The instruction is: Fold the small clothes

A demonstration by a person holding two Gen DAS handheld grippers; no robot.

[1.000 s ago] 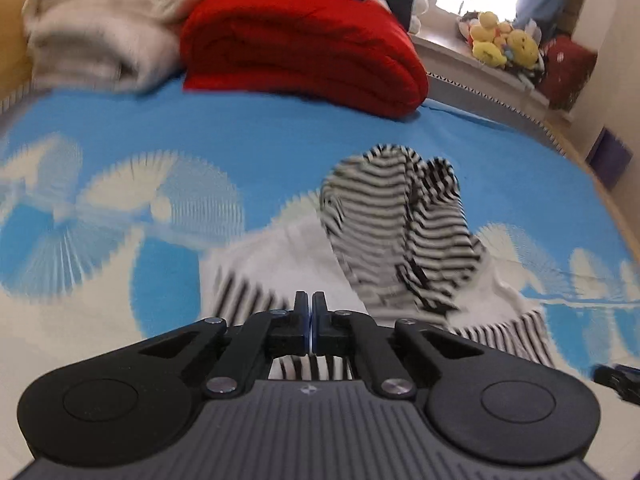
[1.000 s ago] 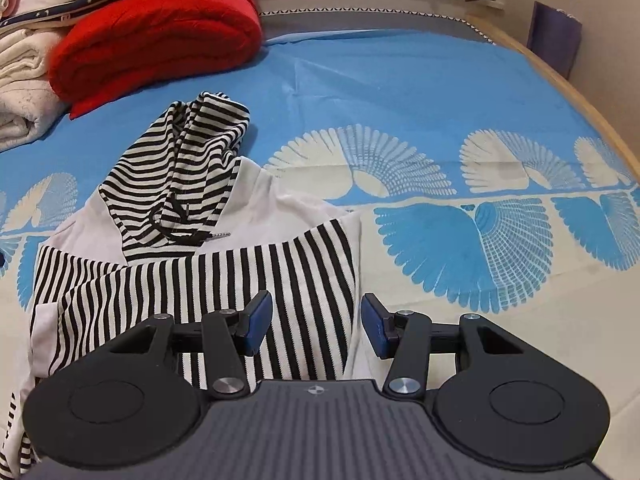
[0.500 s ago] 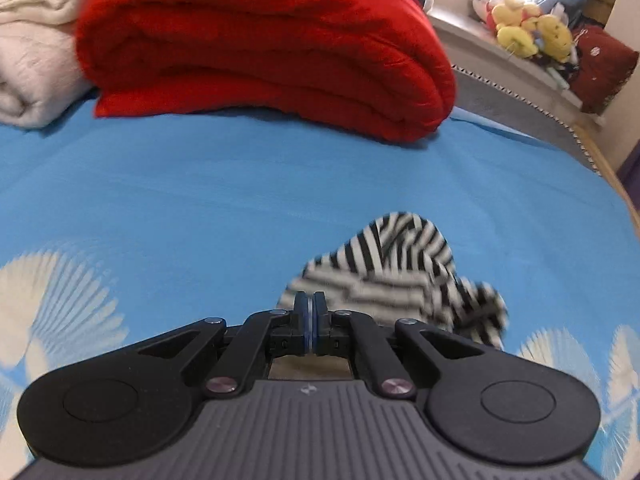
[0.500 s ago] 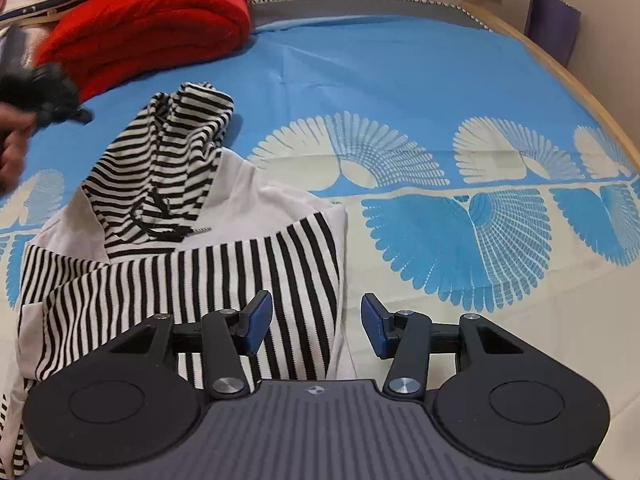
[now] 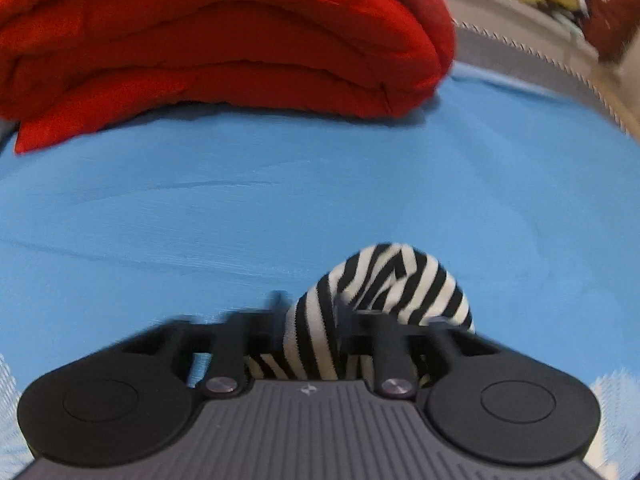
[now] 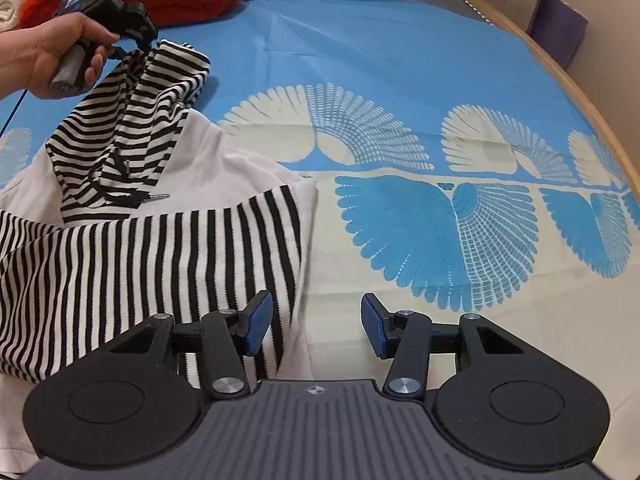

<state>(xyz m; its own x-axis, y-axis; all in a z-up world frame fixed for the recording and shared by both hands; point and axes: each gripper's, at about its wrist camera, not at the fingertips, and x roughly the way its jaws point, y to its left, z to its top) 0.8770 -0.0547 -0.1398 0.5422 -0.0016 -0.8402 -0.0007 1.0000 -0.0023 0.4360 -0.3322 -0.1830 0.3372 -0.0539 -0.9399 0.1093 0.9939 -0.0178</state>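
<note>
Left wrist view | left claw (image 5: 314, 320) spread around striped hood (image 5: 384, 280); pinch hood's edge | right claw (image 6: 316, 322) spread beside hoodie's hem (image 6: 160, 272)

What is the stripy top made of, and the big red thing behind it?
The stripy top looks like soft knitted cotton-type jersey: matte, fine ribbed texture, drapes in loose folds. Its hood sits between the left gripper fingers. The red blanket looks like thick, fuzzy fleece or quilted fabric, folded in puffy layers. Exact fibres can't be told.
</note>
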